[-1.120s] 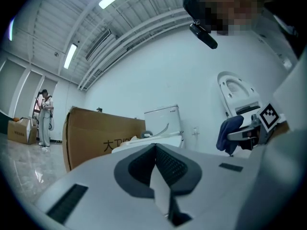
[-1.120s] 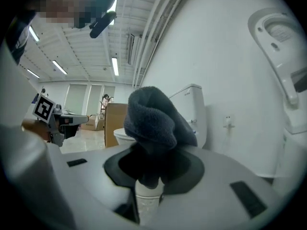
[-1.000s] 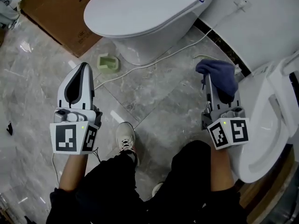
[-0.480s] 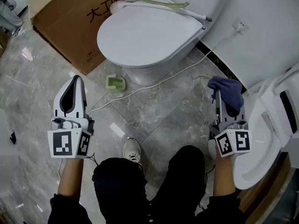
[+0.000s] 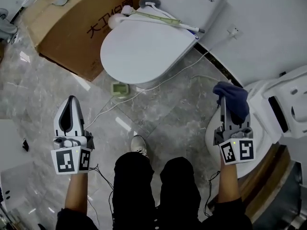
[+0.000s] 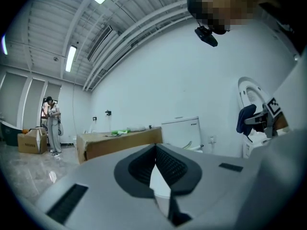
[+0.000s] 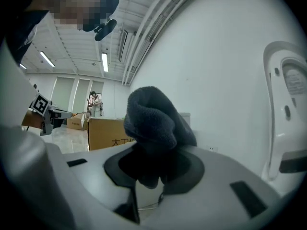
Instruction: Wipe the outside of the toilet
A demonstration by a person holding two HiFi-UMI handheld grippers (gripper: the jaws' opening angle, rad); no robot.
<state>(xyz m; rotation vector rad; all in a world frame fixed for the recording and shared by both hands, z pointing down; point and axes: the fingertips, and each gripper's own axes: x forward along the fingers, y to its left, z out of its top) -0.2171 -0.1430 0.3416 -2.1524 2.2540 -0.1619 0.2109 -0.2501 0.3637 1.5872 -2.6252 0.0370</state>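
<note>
moved: both tongs sit lower in the head view than a second ago and lie farther from the closed toilet; its tank and the brush have come into sight.
toilets: two. closed toilet point(image 5: 144, 49) at top centre, lid down; open toilet point(image 5: 263, 102) at the right, lid raised.
tongs: two, one in each hand, each with a marker cube.
left tongs point(image 5: 72, 102): tips closed together, nothing between them, held over the floor point(image 5: 172, 114), well apart from both toilets.
right tongs point(image 5: 223, 104): clamped on the cloth, just beside the open toilet's rim.
cloth point(image 5: 233, 97): one, dark blue, bunched over the right tongs' tips; whether it touches the toilet cannot be told.
brush point(image 5: 158, 14): one, white long handle, lying across the back of the closed toilet.
cardboard box point(image 5: 76, 30): one large one, touching the closed toilet's left side.
cable point(image 5: 158, 83): one white line along the floor, from the wall socket point(image 5: 233, 31) past the closed toilet's base.
green thing point(image 5: 120, 87): one, small, on the floor by that base.
shoe point(image 5: 139, 145): one visible, between the tongs.
</note>
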